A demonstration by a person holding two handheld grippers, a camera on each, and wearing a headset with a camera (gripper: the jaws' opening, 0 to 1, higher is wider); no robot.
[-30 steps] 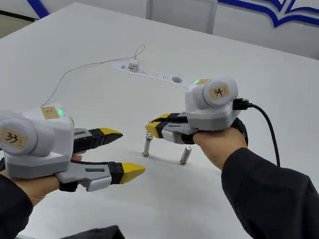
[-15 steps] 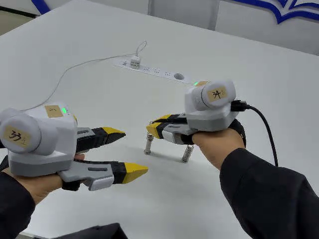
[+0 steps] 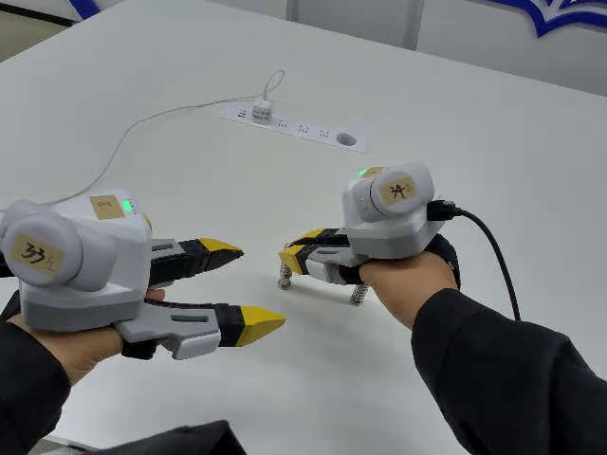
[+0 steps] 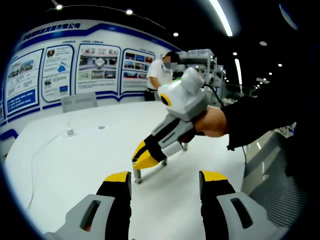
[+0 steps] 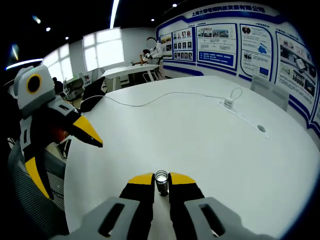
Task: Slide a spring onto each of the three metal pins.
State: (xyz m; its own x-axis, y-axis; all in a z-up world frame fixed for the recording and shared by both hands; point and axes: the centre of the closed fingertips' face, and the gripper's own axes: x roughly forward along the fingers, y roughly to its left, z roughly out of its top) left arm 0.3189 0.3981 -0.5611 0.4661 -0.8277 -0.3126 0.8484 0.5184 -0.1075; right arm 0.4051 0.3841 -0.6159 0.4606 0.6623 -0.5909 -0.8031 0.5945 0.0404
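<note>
Right tongs point(image 5: 161, 177) nipped narrow on an upright spring point(image 5: 161, 185), bottom centre of right gripper view. Left tongs point(image 3: 261, 287) gape wide, holding nothing, lower left of head view. Second spring point(image 3: 358, 294) stands on worktop point(image 3: 455, 123), centre frame, nearby.

A white table point(image 5: 200, 130) sits below poster walls point(image 5: 225, 37) and bright windows point(image 5: 102, 50).

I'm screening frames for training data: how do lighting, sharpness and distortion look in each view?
Head view: soft even light, faint shadows under the pins on the white table, no blur. Left gripper view: fisheye curves the wall, ceiling lights glare. Right gripper view: spring sharp, windows blown out.
</note>
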